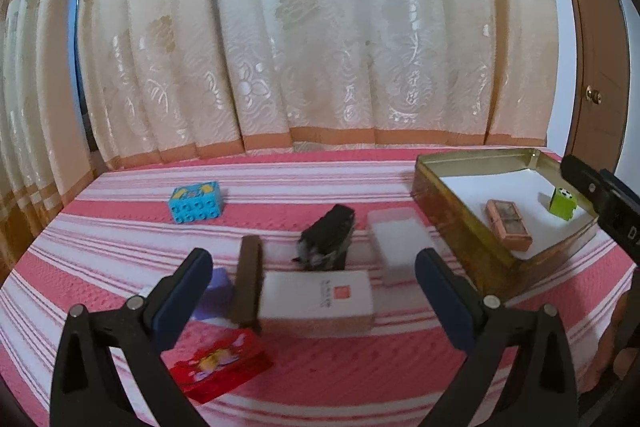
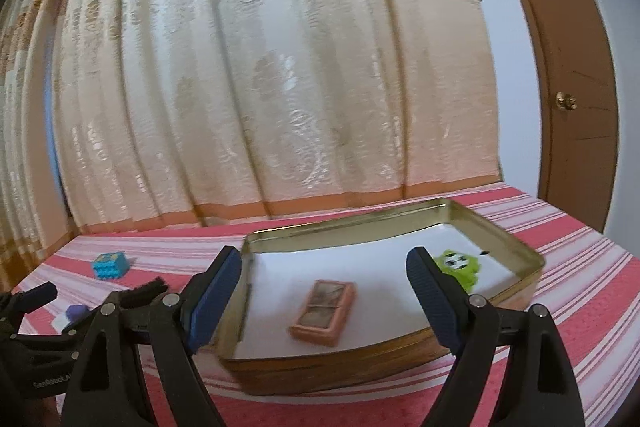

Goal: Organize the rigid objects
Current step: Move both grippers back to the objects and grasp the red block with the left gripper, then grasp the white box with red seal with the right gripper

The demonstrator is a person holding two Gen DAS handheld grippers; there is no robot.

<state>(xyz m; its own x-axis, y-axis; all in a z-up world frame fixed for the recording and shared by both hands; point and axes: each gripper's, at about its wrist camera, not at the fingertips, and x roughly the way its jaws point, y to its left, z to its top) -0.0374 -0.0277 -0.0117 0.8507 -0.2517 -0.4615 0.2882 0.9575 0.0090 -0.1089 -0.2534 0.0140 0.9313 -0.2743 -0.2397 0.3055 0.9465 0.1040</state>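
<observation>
A gold tin box (image 1: 452, 223) stands open at the right of the striped bed; it holds a small orange frame block (image 1: 508, 225) and a green block (image 1: 563, 203). My left gripper (image 1: 314, 285) is open above a white box (image 1: 316, 301), with a brown bar (image 1: 248, 279), a black object (image 1: 328, 239), a white case (image 1: 400, 241), a red packet (image 1: 220, 365), a purple block (image 1: 218, 291) and a blue brick (image 1: 196, 202) around. My right gripper (image 2: 324, 291) is open and empty over the tin (image 2: 360, 367), near the orange block (image 2: 324, 311) and green block (image 2: 458, 267).
The bed has a pink and white striped cover (image 1: 360, 367). A cream curtain (image 1: 300, 47) hangs behind it and a brown door (image 2: 576, 87) stands at the right. The blue brick (image 2: 109, 264) and left gripper body (image 2: 28, 355) show at the right wrist view's left.
</observation>
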